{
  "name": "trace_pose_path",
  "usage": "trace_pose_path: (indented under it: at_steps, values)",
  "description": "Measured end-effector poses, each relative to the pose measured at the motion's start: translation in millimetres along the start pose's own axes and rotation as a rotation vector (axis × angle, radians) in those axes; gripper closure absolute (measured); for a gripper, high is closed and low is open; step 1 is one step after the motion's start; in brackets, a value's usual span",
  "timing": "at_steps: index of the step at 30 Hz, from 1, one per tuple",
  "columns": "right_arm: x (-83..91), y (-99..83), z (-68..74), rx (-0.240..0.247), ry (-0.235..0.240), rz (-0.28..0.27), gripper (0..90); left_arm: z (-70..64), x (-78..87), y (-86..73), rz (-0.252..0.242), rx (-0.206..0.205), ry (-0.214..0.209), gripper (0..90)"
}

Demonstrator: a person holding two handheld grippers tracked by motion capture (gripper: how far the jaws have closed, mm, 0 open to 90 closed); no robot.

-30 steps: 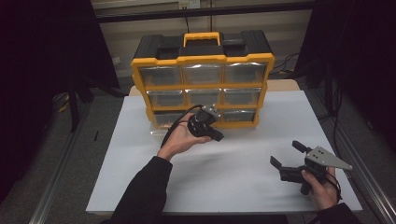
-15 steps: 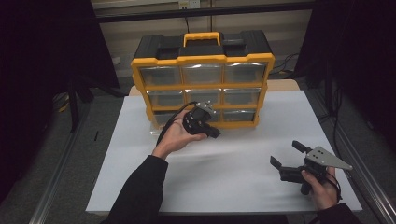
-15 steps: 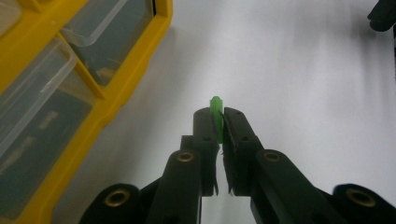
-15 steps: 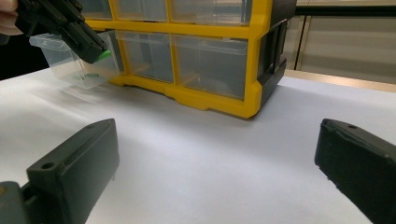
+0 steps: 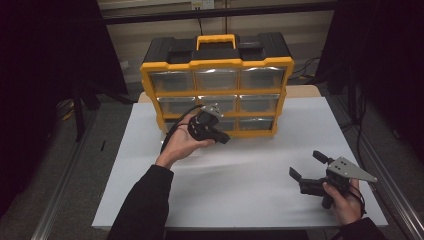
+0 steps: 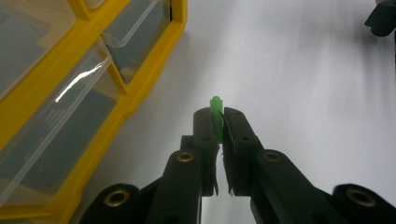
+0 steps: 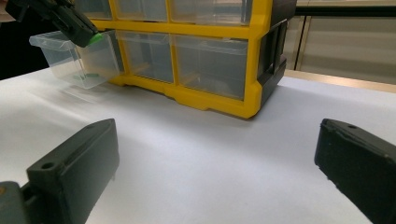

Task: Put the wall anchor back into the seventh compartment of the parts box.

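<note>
In the high view, a yellow and black drawer organizer (image 5: 217, 82) with clear drawers stood at the far side of the white table (image 5: 250, 165). The left gripper (image 5: 216, 134) was held in the person's left hand (image 5: 182, 142) just in front of the cabinet's bottom row, its jaws pointing toward the person's right. The right gripper (image 5: 307, 167) rested low over the table's near right corner, well apart from the cabinet, jaws spread wide and holding nothing.

In the left gripper view, the two black jaws were clenched on a small green piece (image 6: 215, 106), whose tip stuck out just beyond the fingertips. It hung above bare white table, with the yellow frame of the organizer (image 6: 116, 121) and its clear drawers to the left.

In the right gripper view, its own jaws stood far apart at the bottom corners, released. Beyond them, the left gripper (image 7: 86, 37) carried the green piece (image 7: 96, 38) right at the rim of a pulled-out clear drawer (image 7: 77, 63) in the bottom row; another green item (image 7: 85, 74) lay inside that drawer.
</note>
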State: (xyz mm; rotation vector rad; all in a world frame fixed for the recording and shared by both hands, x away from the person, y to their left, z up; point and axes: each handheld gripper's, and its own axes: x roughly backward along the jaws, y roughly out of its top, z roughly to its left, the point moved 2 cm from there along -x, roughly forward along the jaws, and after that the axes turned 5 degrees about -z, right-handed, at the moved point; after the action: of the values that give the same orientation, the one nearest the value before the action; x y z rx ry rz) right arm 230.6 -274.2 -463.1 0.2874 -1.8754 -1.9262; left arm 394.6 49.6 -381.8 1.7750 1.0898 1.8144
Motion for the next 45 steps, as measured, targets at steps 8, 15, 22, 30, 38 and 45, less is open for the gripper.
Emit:
trace_pose_path:
  at_steps: [8, 15, 22, 30, 38, 45]
  values:
    - [0.0, 0.0, 0.0, 0.001, 0.0, 0.0, 0.0, 4.2, 12.6, -0.7, 0.012, -0.013, 0.011, 84.6]
    - [-0.1, -0.1, 0.1, 0.0, 0.0, 0.0, 0.0, 9.3, 25.2, -3.5, 0.018, -0.016, 0.025, 84.6]
    - [-0.1, -0.1, 0.1, -0.001, 0.001, 0.002, 0.0, 13.1, 33.6, -9.0, 0.006, 0.009, 0.048, 84.6]
    - [-0.4, -0.3, 0.0, 0.001, 0.001, 0.005, 0.0, 20.0, 46.5, -14.3, 0.042, 0.0, 0.073, 84.6]
    - [-0.3, -0.3, -0.1, 0.0, 0.0, 0.005, 0.0, 26.2, 58.7, -21.1, 0.046, 0.023, 0.099, 84.6]
    - [-0.3, -0.3, 0.2, -0.001, 0.002, 0.006, 0.0, 30.9, 66.2, -27.1, 0.05, 0.041, 0.115, 84.6]
